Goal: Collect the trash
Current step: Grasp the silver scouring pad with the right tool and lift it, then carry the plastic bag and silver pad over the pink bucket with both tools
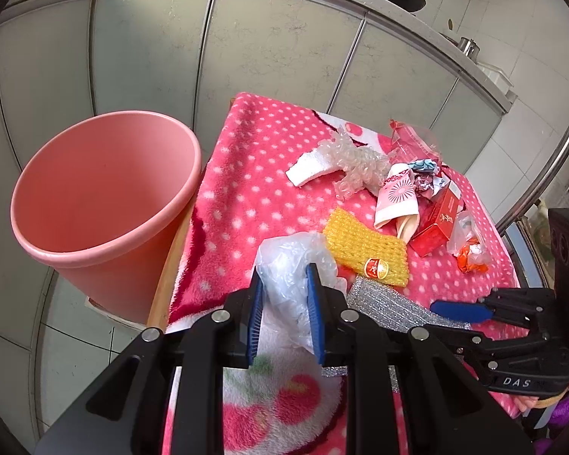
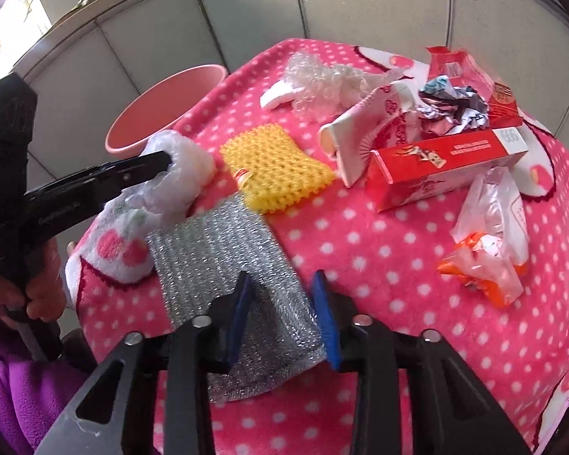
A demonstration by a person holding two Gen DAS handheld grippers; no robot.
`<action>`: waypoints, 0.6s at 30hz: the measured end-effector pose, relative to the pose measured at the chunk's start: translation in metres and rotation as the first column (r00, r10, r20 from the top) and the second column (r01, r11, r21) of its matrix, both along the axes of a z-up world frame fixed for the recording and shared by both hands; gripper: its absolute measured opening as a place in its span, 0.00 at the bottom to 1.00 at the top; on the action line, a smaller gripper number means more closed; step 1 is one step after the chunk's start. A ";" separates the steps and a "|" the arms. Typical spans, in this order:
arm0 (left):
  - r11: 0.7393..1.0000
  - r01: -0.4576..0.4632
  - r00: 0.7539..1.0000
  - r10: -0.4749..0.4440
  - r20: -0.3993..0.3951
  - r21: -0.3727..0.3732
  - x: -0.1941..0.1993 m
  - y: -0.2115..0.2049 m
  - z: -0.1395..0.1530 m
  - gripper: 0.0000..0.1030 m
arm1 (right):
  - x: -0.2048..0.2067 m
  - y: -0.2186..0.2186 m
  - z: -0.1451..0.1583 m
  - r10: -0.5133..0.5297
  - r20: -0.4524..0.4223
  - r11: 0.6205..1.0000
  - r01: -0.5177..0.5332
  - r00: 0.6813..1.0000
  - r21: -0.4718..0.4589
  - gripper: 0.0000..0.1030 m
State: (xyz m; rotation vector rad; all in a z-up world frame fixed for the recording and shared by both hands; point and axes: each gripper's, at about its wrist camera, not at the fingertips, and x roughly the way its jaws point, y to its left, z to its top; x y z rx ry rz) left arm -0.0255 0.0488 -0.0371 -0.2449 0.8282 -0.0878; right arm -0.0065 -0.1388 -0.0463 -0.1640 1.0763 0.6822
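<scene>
My left gripper (image 1: 284, 278) is shut on a crumpled clear plastic bag (image 1: 288, 261) just above the pink polka-dot blanket (image 1: 254, 189), right of the pink bin (image 1: 106, 189). The right wrist view shows that gripper (image 2: 163, 161) biting the bag (image 2: 182, 174) from the side. My right gripper (image 2: 282, 288) stands open, pointing down, its blue pads resting over the near end of a flat silver bubble mailer (image 2: 223, 258). The mailer (image 1: 390, 303) spreads past both pads. A yellow foam net (image 2: 277, 163) lies beyond it.
Loose trash at the blanket's far right: a red box (image 2: 447, 167), an orange wrapper in clear plastic (image 2: 485, 265), a pink-and-white paper bag (image 2: 364, 132), crumpled foil (image 2: 451, 106), bubble wrap (image 2: 322, 79), white foam (image 2: 277, 94). Kitchen cabinets (image 1: 151, 45) stand behind. A purple sleeve (image 2: 19, 386) shows low left.
</scene>
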 end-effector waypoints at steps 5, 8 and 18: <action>1.000 0.000 1.000 0.000 0.002 0.001 0.000 0.000 0.000 0.21 | -0.012 -0.004 0.012 0.015 0.028 0.999 -0.016 1.000 0.044 0.15; 1.000 -0.003 1.000 0.003 0.008 -0.002 -0.001 0.000 0.001 0.20 | -0.021 -0.008 0.027 0.011 0.061 0.996 -0.016 0.998 0.086 0.14; 1.000 -0.005 0.996 0.003 0.089 0.023 -0.009 0.000 0.017 0.20 | -0.036 -0.016 0.087 -0.038 0.239 0.987 -0.002 0.970 0.164 0.14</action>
